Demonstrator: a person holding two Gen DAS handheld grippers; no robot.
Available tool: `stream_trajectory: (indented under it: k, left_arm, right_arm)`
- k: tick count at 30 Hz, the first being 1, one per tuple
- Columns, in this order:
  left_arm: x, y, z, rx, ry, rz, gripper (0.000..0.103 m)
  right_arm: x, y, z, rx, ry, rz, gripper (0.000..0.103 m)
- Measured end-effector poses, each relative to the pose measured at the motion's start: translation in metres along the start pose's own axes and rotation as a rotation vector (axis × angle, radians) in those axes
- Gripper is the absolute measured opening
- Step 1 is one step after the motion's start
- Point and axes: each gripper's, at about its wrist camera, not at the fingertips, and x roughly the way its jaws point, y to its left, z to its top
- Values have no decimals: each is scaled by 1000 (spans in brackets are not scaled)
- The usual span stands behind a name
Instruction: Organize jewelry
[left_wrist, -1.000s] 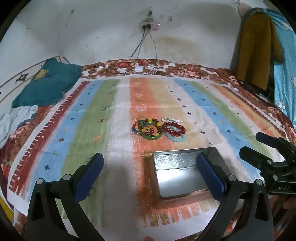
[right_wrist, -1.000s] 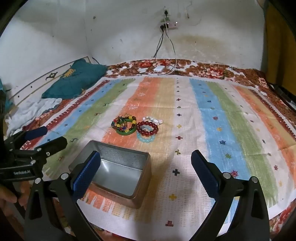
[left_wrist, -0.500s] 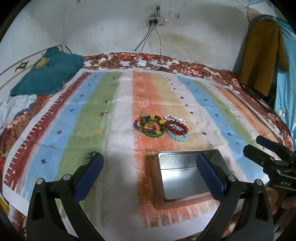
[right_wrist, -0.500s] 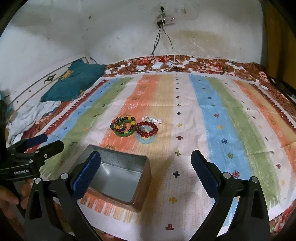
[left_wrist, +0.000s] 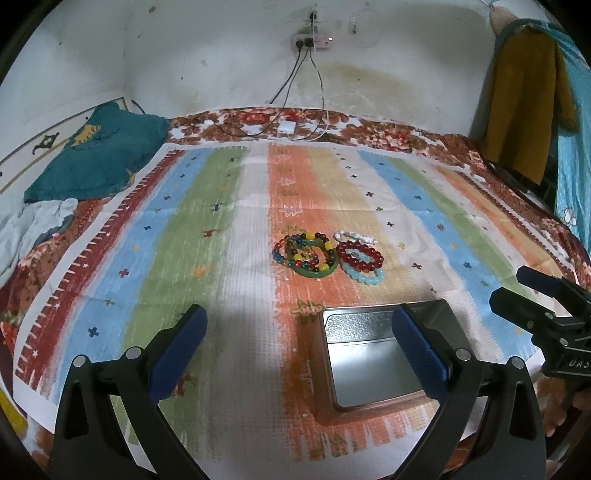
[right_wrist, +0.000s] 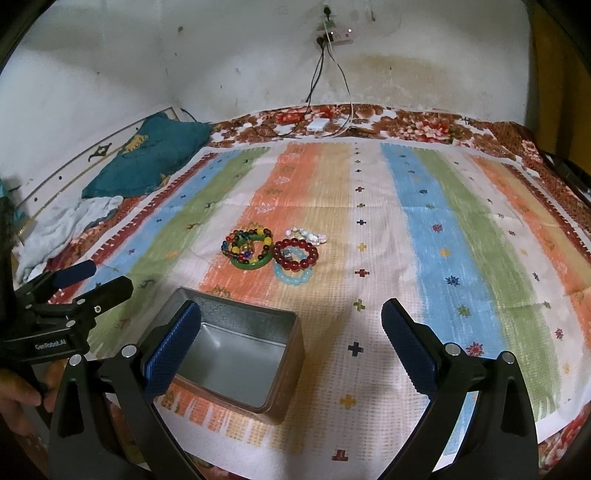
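Note:
Several bead bracelets lie in a cluster on the striped cloth: a green bangle with multicoloured beads (left_wrist: 306, 254) (right_wrist: 249, 248), a dark red one (left_wrist: 360, 255) (right_wrist: 295, 253), a pale blue one (left_wrist: 364, 275) (right_wrist: 293, 276) and a white one (left_wrist: 352, 236) (right_wrist: 306, 235). An open, empty metal tin (left_wrist: 369, 354) (right_wrist: 236, 354) stands in front of them. My left gripper (left_wrist: 301, 349) is open and empty, its right finger over the tin. My right gripper (right_wrist: 291, 347) is open and empty, its left finger over the tin.
The striped cloth (left_wrist: 184, 229) (right_wrist: 461, 240) covers a floral bedspread. A teal cushion (left_wrist: 96, 158) and pale clothes (left_wrist: 33, 225) lie at the far left. Cables and a charger (left_wrist: 286, 127) lie at the back by the wall. A mustard garment (left_wrist: 524, 107) hangs at right.
Both grippers have moved slightly forward and tilted down; the bracelets and tin sit lower in both views. Both stay open and empty.

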Motion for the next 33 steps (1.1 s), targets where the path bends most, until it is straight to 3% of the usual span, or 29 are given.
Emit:
stream_trajectory:
  k: [23, 33]
  left_arm:
    - [22, 4, 18, 62, 4, 59, 97]
    - [47, 20, 34, 48, 31, 91, 97]
  right_arm:
    - [18, -4, 16, -1, 34, 6, 99]
    - [43, -10, 41, 8, 63, 12, 99]
